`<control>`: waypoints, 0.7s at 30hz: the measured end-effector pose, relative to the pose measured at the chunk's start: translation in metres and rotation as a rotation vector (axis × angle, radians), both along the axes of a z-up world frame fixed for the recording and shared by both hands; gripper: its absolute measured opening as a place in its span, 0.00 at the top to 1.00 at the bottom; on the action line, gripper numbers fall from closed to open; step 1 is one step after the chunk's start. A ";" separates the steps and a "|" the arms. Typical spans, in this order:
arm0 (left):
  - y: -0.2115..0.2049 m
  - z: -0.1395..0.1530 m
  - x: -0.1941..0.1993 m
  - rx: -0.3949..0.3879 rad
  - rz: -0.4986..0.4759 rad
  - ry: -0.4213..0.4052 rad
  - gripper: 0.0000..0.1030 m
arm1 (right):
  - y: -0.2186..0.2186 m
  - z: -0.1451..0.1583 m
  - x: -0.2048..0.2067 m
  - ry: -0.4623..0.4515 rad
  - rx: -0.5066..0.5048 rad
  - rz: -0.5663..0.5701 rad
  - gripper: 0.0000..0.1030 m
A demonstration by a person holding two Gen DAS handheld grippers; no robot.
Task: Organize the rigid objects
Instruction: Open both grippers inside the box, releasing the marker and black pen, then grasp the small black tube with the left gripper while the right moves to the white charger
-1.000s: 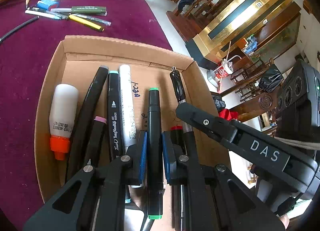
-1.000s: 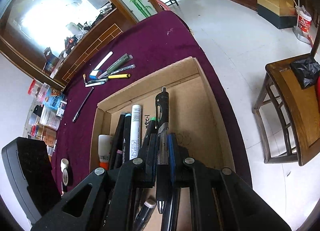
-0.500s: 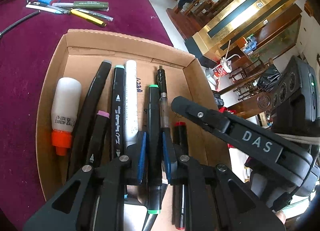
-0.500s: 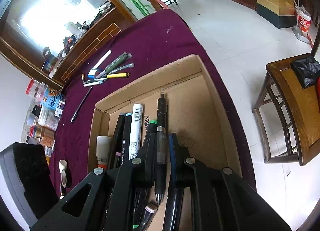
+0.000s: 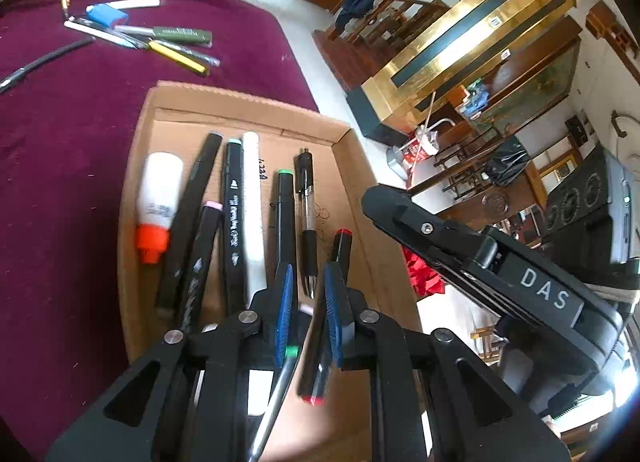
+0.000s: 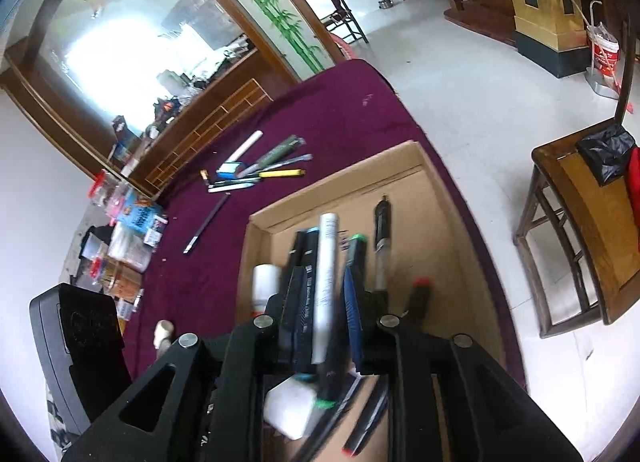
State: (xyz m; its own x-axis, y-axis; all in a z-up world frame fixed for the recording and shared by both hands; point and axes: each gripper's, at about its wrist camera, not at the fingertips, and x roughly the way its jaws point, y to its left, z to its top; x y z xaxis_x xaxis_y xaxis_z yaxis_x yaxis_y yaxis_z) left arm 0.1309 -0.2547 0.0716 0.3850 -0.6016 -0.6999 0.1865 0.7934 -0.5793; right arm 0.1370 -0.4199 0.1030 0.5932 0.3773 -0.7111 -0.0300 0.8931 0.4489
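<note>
An open cardboard box [image 5: 240, 102] [image 6: 340, 170] on the maroon cloth holds a row of markers, plus a white bottle with an orange cap [image 5: 158, 198]. My left gripper [image 5: 308, 282] hovers over the box's near end, shut to a narrow slit with nothing in it. Below it lies the green-capped black marker [image 5: 286, 222] [image 6: 356, 250]. The jaws of my right gripper [image 6: 324, 302] are opening and grip nothing; the white marker [image 6: 326, 262] shows through the gap. The clear pen with a black grip [image 5: 306, 214] [image 6: 382, 234] lies loose on the box floor beside a red-capped marker [image 5: 340, 250].
A cluster of pens with a blue eraser [image 5: 152, 38] [image 6: 260, 170] lies on the cloth beyond the box, a thin black pen [image 5: 44, 60] apart from it. The table edge drops to the floor right of the box. A wooden chair [image 6: 580, 222] stands there; jars [image 6: 120, 222] crowd the left.
Both grippers lifted and pulled back from the box. The right one let go of the clear pen, now lying in the box. The green-capped marker is no longer between the left pads.
</note>
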 end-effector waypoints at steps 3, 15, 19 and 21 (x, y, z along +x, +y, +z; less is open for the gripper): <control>0.018 0.010 -0.013 -0.003 0.014 -0.025 0.87 | 0.017 0.006 -0.010 -0.021 0.010 0.026 0.79; 0.160 0.005 -0.083 0.042 0.082 -0.079 0.74 | 0.146 -0.022 -0.036 0.025 -0.026 0.248 0.71; 0.224 0.000 -0.101 0.020 0.113 -0.071 0.68 | 0.197 -0.048 -0.039 0.072 -0.053 0.339 0.68; 0.250 -0.010 -0.104 0.052 0.133 -0.064 0.57 | 0.223 -0.065 -0.040 0.091 -0.064 0.380 0.63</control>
State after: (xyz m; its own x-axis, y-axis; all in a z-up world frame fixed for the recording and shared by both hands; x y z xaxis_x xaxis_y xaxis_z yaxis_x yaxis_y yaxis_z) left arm 0.0268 -0.0046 0.0611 0.5041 -0.5059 -0.7000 0.1128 0.8421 -0.5274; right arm 0.0969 -0.1972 0.0385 0.3530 0.5113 -0.7836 -0.3261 0.8522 0.4092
